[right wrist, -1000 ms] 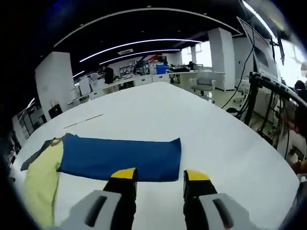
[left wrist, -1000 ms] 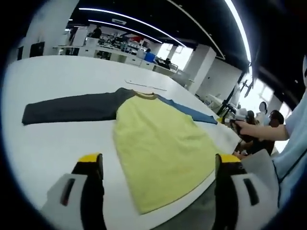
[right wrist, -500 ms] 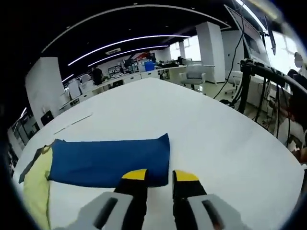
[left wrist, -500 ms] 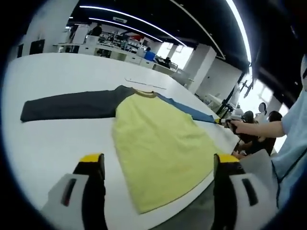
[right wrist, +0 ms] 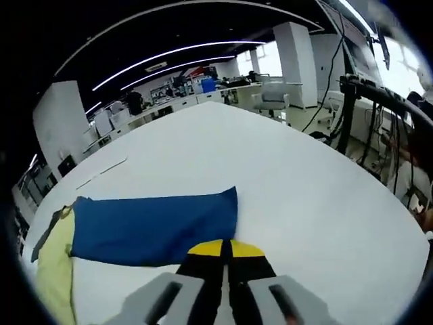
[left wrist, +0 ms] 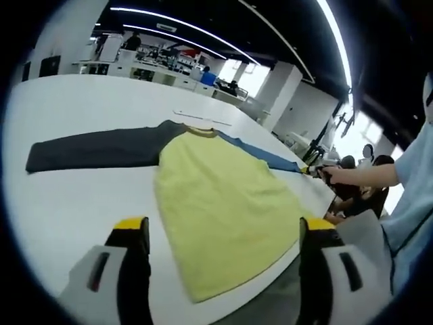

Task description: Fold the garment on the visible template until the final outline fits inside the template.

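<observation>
A long-sleeved shirt lies flat on the white table (left wrist: pixel 61 203). It has a yellow body (left wrist: pixel 216 196), a dark grey sleeve (left wrist: pixel 88 152) stretched to the left and a blue sleeve (left wrist: pixel 267 157) to the right. My left gripper (left wrist: pixel 223 227) hangs open over the near hem, its jaws wide apart and holding nothing. In the right gripper view my right gripper (right wrist: pixel 226 247) has its jaws together on the near edge of the blue sleeve (right wrist: pixel 149 223), close to the cuff. The left gripper view shows that right gripper (left wrist: pixel 312 170) at the sleeve's end, held by a hand (left wrist: pixel 338 176).
A thin pale strip (left wrist: pixel 203 120) lies on the table beyond the collar. The table's near edge runs just below the hem. Seated people (left wrist: pixel 379 166) are off to the right. A dark stand with cables (right wrist: pixel 358 101) and a chair (right wrist: pixel 270 105) stand past the table's far side.
My right gripper has moved in to the blue sleeve's cuff edge, and its jaws have gone from apart to together. The left gripper has stayed open and nearly still.
</observation>
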`<state>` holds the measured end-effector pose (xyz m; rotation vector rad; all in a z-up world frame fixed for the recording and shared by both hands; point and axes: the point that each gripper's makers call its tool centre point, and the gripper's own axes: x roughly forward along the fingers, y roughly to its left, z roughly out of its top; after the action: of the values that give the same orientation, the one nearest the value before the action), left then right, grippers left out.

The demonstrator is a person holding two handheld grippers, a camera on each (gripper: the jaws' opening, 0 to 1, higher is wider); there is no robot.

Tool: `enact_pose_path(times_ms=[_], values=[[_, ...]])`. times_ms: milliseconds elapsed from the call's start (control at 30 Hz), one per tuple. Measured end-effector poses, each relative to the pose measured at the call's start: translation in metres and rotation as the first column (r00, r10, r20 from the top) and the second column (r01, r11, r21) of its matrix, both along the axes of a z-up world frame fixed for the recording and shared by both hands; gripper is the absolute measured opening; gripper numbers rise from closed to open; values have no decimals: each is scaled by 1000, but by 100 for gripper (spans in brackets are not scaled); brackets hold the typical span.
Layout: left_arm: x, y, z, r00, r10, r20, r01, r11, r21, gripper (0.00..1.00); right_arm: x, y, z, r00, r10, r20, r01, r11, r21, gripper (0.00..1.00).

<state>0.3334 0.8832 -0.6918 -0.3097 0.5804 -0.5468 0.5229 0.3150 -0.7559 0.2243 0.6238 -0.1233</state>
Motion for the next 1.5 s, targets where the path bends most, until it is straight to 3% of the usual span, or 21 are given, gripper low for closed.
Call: enact_pose_path(times_ms=[200,367,400,567,900,1300,1500], values=[[1,-2,7,1000,-4,29,4,1000,-6,88,21,27,40,995,59,83,-63,997,42,0],[3,-1,15,998,4,67,-3,1000,-11,88,38,69,74,976,156,154,-166,985,53,0],[3,-1,15,997,2,71,-2,1000,-6,88,42,82,80,970,173,168,-189,979,82,0],[3,1,17,996,2,90,-3,1000,17,88,53,129,97,944,267,196,-290,952,99,0],[2,12,2,997,10,71,-21,988,153,90,68,219,124,874,423,241,-460,879,125,0],[2,11,1,997,-4,78,-9,986,165,89,77,321,143,779,561,282,-615,771,163,0],[3,11,3,997,2,83,-15,988,156,88,72,380,152,705,639,308,-702,691,173,0]])
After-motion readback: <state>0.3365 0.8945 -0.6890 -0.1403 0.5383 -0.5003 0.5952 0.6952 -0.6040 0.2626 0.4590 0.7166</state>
